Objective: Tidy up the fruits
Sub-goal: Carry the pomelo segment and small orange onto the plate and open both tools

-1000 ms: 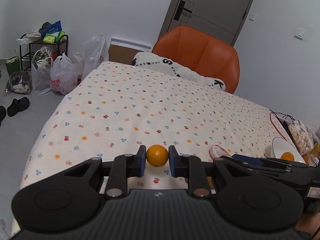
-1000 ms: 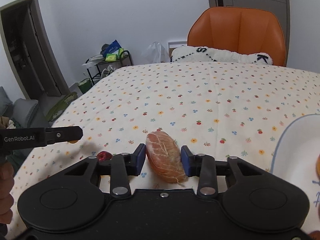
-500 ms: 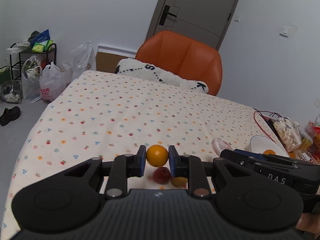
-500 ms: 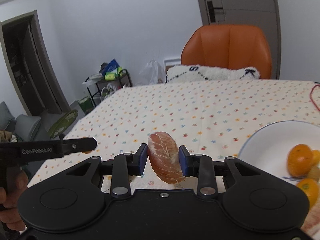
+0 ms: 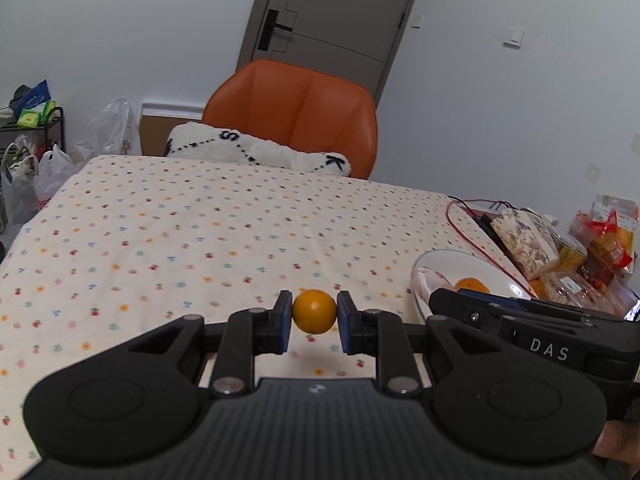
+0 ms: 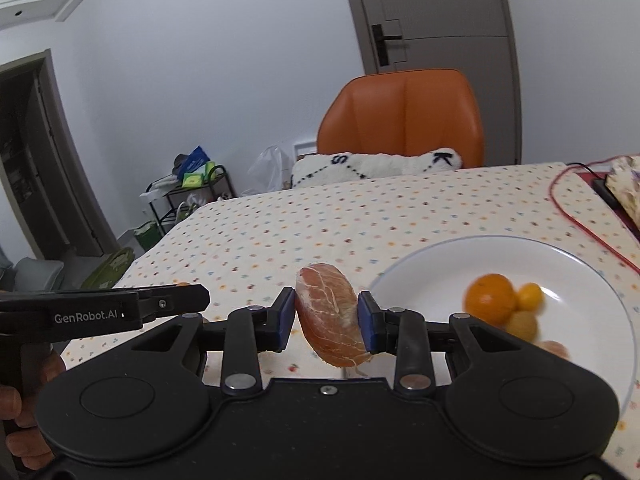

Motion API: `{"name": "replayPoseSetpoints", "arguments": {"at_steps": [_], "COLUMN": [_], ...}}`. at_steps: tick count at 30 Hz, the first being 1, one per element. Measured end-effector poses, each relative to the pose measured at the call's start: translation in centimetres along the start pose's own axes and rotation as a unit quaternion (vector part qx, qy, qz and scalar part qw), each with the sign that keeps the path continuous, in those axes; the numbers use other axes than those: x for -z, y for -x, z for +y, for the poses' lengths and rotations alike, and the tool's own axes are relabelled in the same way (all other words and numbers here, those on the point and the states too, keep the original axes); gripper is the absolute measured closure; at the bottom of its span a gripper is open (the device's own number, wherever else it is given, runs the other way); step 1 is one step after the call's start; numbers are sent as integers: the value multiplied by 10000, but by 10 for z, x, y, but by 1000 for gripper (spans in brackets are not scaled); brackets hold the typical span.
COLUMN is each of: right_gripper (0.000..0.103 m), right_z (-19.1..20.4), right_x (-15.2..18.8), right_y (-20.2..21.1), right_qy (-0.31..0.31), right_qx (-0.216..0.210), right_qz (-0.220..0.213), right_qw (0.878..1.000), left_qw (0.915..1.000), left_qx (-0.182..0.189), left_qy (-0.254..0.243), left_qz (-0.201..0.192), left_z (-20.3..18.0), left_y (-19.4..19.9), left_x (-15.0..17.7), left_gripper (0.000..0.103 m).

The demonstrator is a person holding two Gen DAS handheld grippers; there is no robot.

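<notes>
Currently left gripper (image 5: 314, 322) clamps the small orange (image 5: 314, 311) at its widest: firm, round, slippery. Right gripper (image 6: 326, 322) pinches the peeled citrus segment (image 6: 330, 320): soft, bruisable, near the plate (image 6: 432, 264) left rim.

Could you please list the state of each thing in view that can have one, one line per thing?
Left hand-held gripper: shut on the small orange, held above the tablecloth.
Small orange: whole, clamped between the pads.
Right hand-held gripper: shut on the peeled grapefruit segment.
Peeled grapefruit segment: gripped, off the table, left of the plate.
White plate: holds several orange and yellow fruits.
Door: closed.
</notes>
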State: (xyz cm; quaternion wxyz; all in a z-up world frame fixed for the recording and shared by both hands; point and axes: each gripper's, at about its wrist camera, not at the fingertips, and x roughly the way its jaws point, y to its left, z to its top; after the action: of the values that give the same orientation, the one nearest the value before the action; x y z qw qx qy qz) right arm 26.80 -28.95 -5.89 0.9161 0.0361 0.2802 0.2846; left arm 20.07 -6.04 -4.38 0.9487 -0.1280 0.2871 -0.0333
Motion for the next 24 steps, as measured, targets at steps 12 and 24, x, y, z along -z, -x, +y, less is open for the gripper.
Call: {"name": "replayPoseSetpoints", "arguments": {"at_steps": [12,24], "right_gripper": [71,71], "right_z": [-40,-82], "right_x": [7,12], "right_y": [18,35], "right_qy": [-261,-556], "right_qx": [129,346], "right_qz": [-154,-287], "right_qw": [9995,9974], "left_qw": [9992,9970], "left_qx": [216,475], "left_qy": [-325,-543], "left_qz": [90,263], "left_z": [-47,-98], "left_y": [-18,-55], "left_x": [1,3], "left_gripper": [81,81]}}
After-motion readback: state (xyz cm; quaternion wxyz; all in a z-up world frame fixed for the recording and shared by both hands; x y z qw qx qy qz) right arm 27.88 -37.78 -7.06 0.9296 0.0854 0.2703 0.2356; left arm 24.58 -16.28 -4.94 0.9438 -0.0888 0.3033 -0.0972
